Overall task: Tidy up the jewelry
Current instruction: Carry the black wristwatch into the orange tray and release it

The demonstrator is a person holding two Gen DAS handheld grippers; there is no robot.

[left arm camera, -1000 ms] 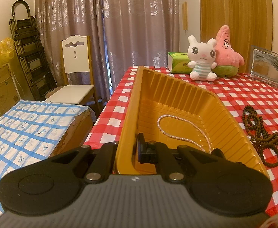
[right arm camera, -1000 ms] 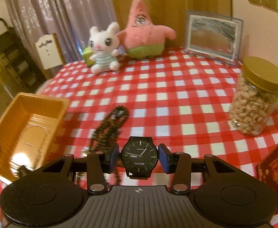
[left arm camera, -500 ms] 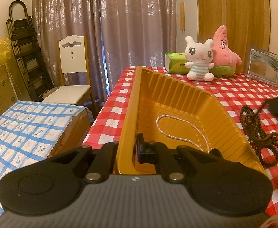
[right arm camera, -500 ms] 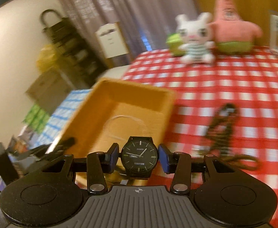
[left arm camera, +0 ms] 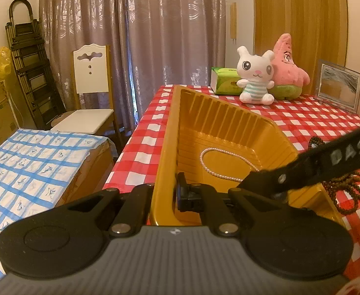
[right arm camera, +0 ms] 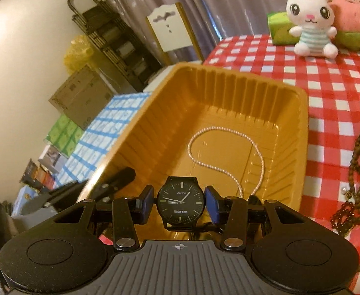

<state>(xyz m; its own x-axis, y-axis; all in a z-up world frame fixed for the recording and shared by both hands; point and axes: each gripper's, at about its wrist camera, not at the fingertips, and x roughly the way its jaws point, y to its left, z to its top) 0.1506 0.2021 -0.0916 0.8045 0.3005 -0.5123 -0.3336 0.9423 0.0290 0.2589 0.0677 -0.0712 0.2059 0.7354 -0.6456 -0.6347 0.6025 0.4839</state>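
A gold plastic tray (left arm camera: 229,113) stands at the left edge of the red-checked table, and my left gripper (left arm camera: 170,196) is shut on its near wall. Inside the tray lies a pearl necklace (left arm camera: 213,174). My right gripper (right arm camera: 181,202) is shut on a black wristwatch (right arm camera: 181,196), which hangs over the near end of the tray (right arm camera: 229,86), above the pearl necklace (right arm camera: 229,129). One arm of the right gripper (left arm camera: 327,164) crosses the tray's right rim in the left wrist view. On the cloth to the tray's right lies a brown bead strand (right arm camera: 359,167), also visible as the bead strand (left arm camera: 347,191).
A white rabbit plush (left arm camera: 254,76), a pink star plush (left arm camera: 288,71), a green tissue box (left arm camera: 225,81) and a picture frame (left arm camera: 338,87) stand at the table's back. A white chair (left arm camera: 91,98) and a box under blue-checked cloth (left arm camera: 32,172) stand left of the table.
My right gripper swung left with the watch, from above the open tablecloth to above the tray, and now shows in the left wrist view. The left gripper kept still on the tray.
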